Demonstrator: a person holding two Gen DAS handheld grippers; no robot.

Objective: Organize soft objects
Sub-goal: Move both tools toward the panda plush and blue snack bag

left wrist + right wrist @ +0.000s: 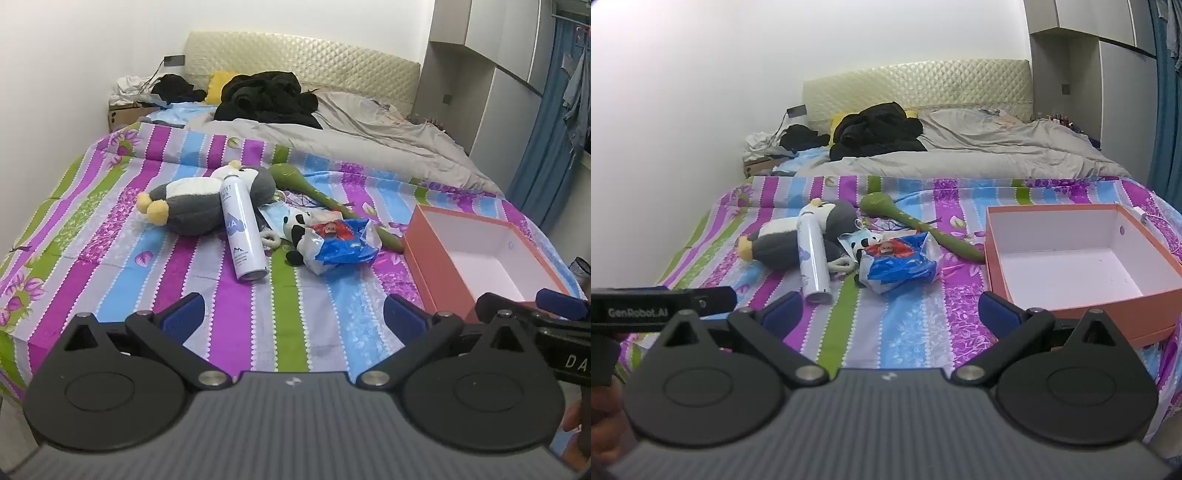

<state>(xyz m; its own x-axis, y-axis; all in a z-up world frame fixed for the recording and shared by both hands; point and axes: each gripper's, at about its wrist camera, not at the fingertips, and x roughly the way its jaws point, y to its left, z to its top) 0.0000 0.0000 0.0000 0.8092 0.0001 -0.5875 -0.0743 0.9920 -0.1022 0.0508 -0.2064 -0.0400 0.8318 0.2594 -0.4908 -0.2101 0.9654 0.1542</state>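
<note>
On striped bedspread (184, 266): 2 plush toys — penguin (192, 206), panda (295, 236) — 1 spray can (242, 229), 1 plastic bag (343, 243), 1 green mallet (325, 199), 1 empty orange box (476, 254); left gripper (293, 314) and right gripper (890, 314) both spread wide, holding nothing.

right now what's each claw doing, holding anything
Left claw: open wide, holding nothing, above the striped bedsheet.
Right claw: open wide, holding nothing.

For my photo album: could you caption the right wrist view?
Open right gripper hovers over a striped bed, facing a penguin plush, spray can, plastic bag and empty orange box.
</note>
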